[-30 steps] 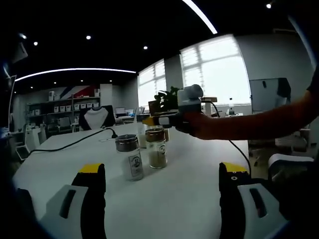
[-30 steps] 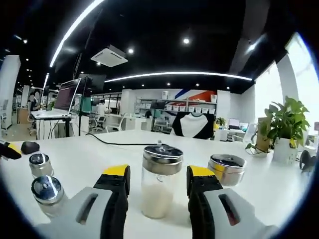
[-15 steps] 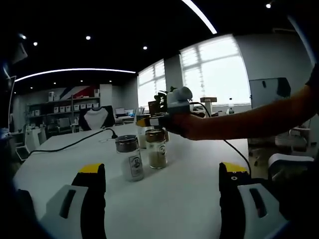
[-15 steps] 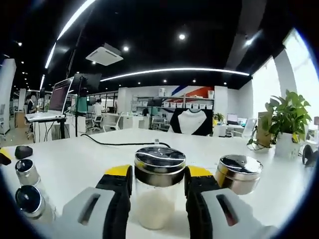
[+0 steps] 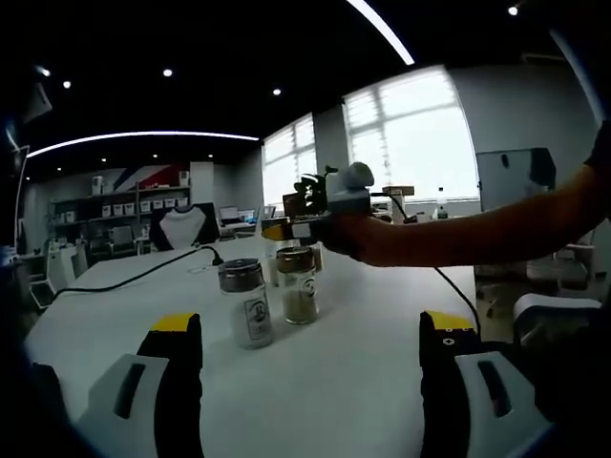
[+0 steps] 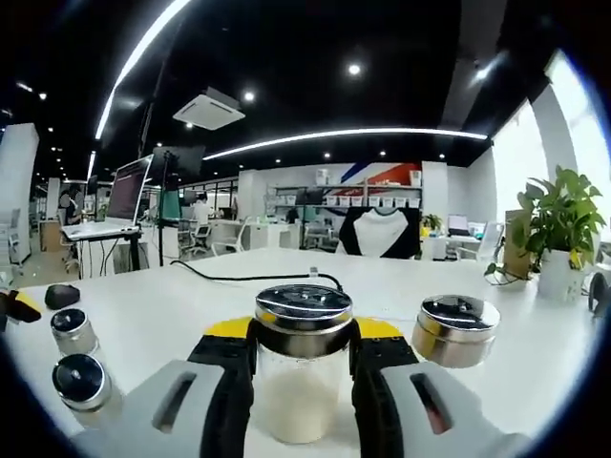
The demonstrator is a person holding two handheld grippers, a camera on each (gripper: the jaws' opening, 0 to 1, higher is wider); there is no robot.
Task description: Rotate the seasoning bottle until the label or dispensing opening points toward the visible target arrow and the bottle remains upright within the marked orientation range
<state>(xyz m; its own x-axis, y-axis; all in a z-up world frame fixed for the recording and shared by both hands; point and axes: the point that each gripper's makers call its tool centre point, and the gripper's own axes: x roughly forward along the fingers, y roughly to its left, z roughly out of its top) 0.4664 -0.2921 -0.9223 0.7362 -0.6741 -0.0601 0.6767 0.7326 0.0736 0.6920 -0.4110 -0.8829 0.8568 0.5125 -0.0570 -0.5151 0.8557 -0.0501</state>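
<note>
A glass seasoning bottle (image 6: 302, 382) with white powder and a steel lid stands upright on the white table (image 6: 191, 305). My right gripper (image 6: 302, 336) is shut on it, with the yellow-tipped jaws pressed to both sides just under the lid. In the left gripper view a hand holds the right gripper (image 5: 286, 229) over the far bottles. My left gripper (image 5: 310, 329) stays open and low over the table, with nothing between its fingers. No arrow mark shows.
Two more bottles, a labelled one (image 5: 245, 303) and a brown-lidded one (image 5: 298, 286), stand mid-table. A squat steel-lidded jar (image 6: 456, 329) sits right of the held bottle. A black cable (image 6: 248, 277) crosses the table. A potted plant (image 6: 558, 234) stands far right.
The right gripper's jaws closed in from a small gap until they touch the bottle's sides. The hand and right gripper shifted slightly left. The left gripper stayed still.
</note>
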